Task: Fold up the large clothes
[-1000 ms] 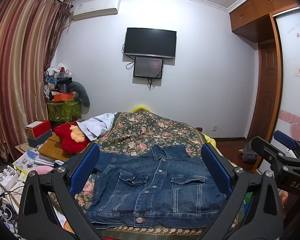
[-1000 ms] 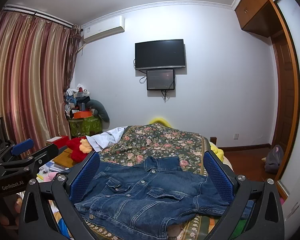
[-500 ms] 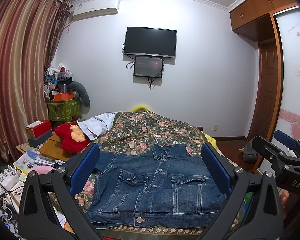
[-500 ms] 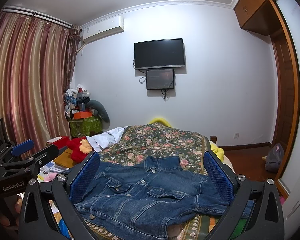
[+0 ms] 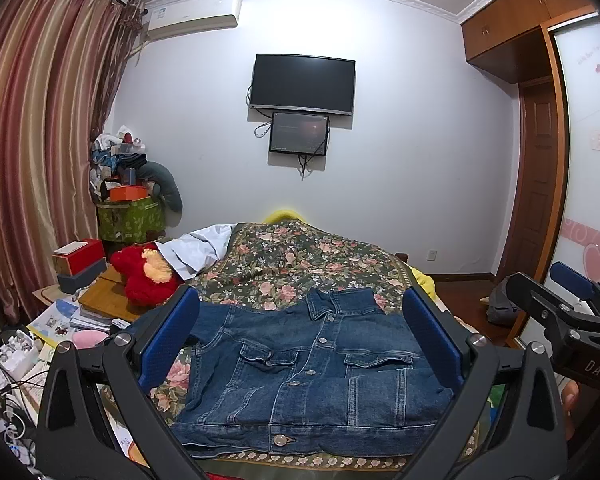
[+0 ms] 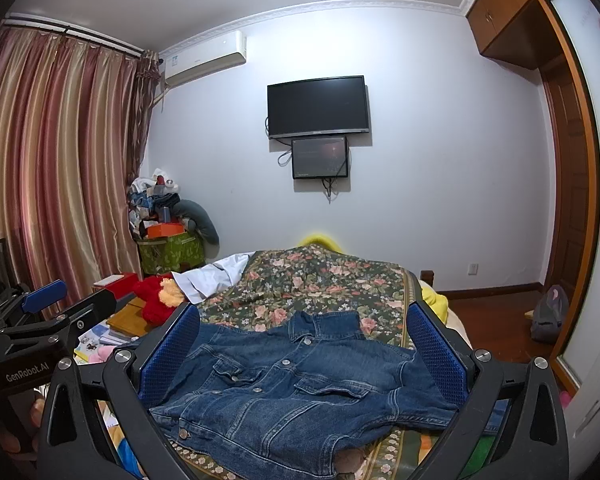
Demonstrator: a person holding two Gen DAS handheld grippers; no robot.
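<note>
A blue denim jacket [image 5: 312, 376] lies front up, buttoned, on the floral bedspread [image 5: 300, 256] at the near end of the bed, collar pointing away. It also shows in the right wrist view [image 6: 300, 392]. My left gripper [image 5: 300, 340] is open and empty, held above the near edge of the jacket. My right gripper [image 6: 300, 348] is open and empty, also held above the jacket. Each gripper shows at the edge of the other's view: the right gripper [image 5: 572, 320], the left gripper [image 6: 40, 320].
A red plush toy [image 5: 148, 276] and a white cloth [image 5: 196, 252] lie at the bed's left. A cluttered low table with books and boxes [image 5: 80, 300] stands left of the bed. A wardrobe [image 5: 580, 200] is on the right.
</note>
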